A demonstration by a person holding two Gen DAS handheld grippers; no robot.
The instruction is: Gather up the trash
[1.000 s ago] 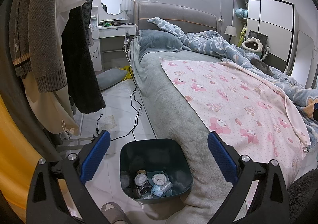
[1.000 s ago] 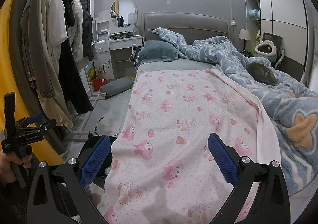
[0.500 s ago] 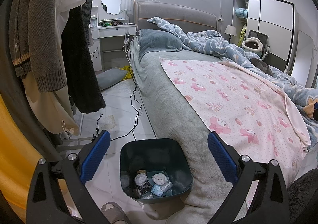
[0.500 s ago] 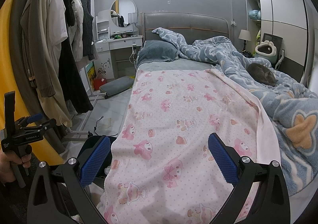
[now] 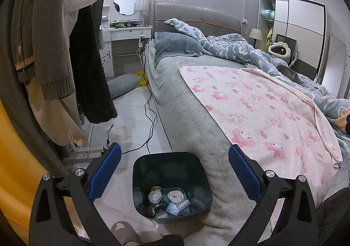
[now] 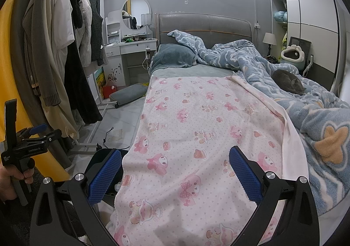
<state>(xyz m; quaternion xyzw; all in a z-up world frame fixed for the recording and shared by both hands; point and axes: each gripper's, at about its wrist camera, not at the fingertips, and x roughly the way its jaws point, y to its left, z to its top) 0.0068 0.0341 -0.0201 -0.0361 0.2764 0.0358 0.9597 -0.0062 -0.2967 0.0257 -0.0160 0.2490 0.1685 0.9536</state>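
Note:
A dark teal trash bin [image 5: 170, 163] stands on the floor against the bed's left side. Crumpled tissues and wrappers [image 5: 168, 201] lie in its bottom. My left gripper [image 5: 174, 171] is open and empty, hovering above the bin. My right gripper [image 6: 174, 171] is open and empty, held over the pink cartoon-print sheet [image 6: 196, 125] on the bed. The bin's dark rim [image 6: 102, 156] shows at the lower left of the right wrist view. The left gripper [image 6: 28, 143] and the hand holding it also show there at the far left.
A clothes rack with hanging coats [image 5: 54, 49] stands left of the narrow floor aisle. Black cables [image 5: 151, 119] and a paper scrap [image 5: 121, 132] lie on the floor. A grey cat [image 6: 288, 82] sleeps on the blue duvet [image 6: 240, 56]. A slipper [image 5: 124, 231] is near the bin.

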